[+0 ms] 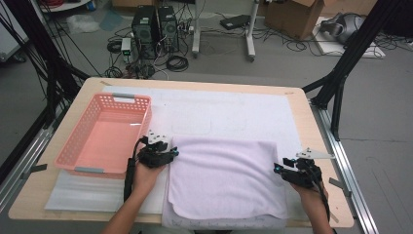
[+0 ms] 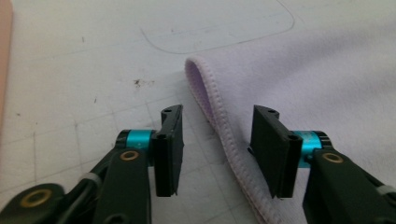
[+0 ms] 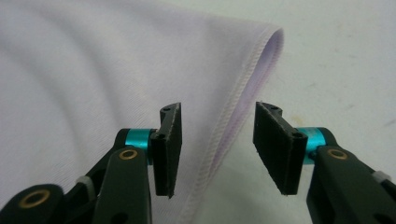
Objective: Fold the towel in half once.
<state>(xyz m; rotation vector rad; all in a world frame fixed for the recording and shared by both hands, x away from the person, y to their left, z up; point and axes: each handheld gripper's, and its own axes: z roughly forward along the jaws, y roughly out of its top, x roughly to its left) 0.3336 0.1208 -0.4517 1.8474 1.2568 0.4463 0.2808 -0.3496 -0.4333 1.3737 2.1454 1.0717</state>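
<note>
- Towel [image 1: 226, 178], pale lilac, lies flat on the white mat of the surface [image 1: 302, 112], just right of the pink basket [image 1: 104, 134]; it looks folded once, with doubled edges showing at both far corners.
- Left hand-held gripper [image 1: 168, 152] sits at the towel's left edge [image 2: 219, 126], jaws spread wide on either side of the hem, gripping nothing.
- Right hand-held gripper [image 1: 285, 168] does the same at the right edge [image 3: 238, 112], jaws apart and empty.
- By my judgement, both pinches, the next fold and any move to the basket are not yet done.
</note>
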